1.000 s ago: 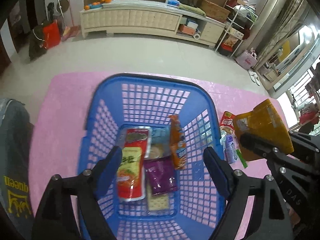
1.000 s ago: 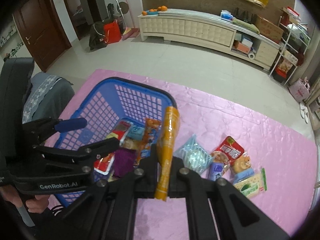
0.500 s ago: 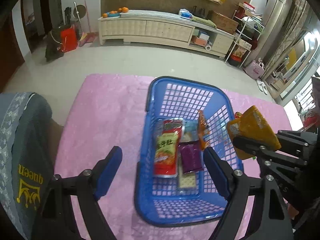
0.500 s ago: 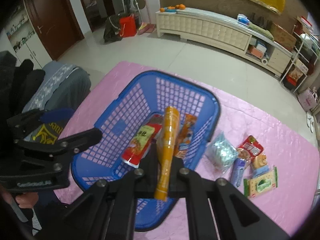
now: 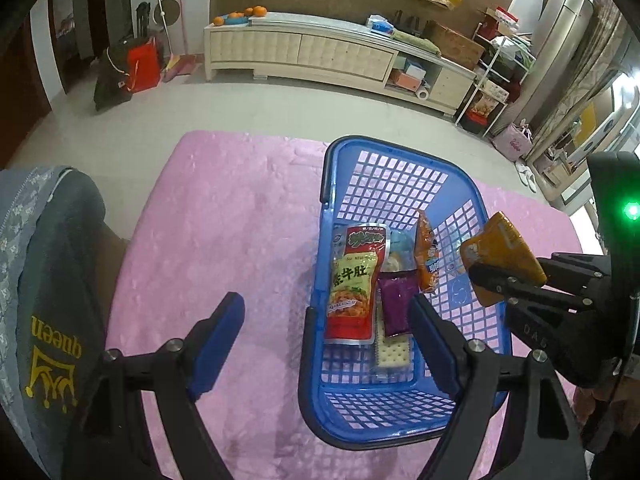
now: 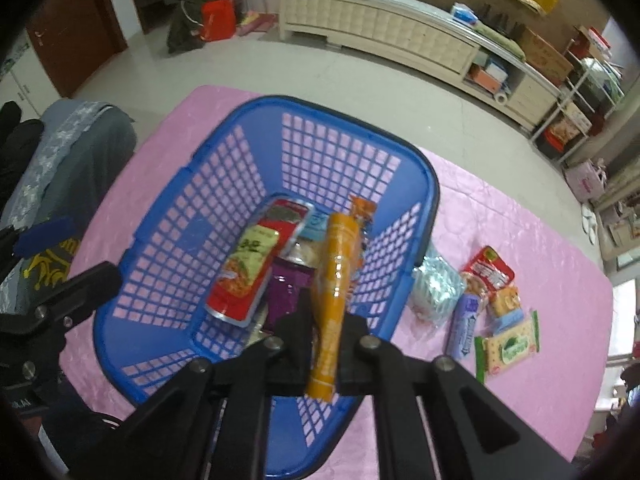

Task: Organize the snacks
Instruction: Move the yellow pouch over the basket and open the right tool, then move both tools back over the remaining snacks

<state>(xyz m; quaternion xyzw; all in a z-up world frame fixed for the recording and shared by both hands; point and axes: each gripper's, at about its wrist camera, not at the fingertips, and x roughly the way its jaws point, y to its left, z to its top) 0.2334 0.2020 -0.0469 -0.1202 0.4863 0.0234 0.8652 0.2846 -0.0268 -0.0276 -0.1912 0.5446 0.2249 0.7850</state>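
Hovering over the blue basket [image 6: 416,184], the right tool [image 6: 326,344] carries an orange snack packet [image 6: 334,292] edge-on between its jaws, which are just beginning to part; whether the pads have already let go is hard to tell from this angle. The packet hangs above the basket's interior, near its right wall. The left tool [image 5: 328,320] stands wide and empty over the basket's near-left rim.

Handling: the packet is a flat, glossy film pouch, probably light and somewhat pliable, with a slick surface; a pinch across its flat faces near the sealed end should hold best. It should drop without harm.

Materials and shapes: the basket is stiff plastic lattice with a dark rim, rectangular with rounded corners. Inside lie a red-and-green pouch [image 5: 354,280], a purple sachet [image 5: 394,306], a clear-wrapped cracker pack [image 5: 394,354] and a slim orange stick pack [image 5: 426,256] leaning on the wall. Several more small wrapped snacks [image 6: 484,304] lie on the table, on the quilted, satiny pink cloth [image 5: 224,216], just beside the basket's right wall.
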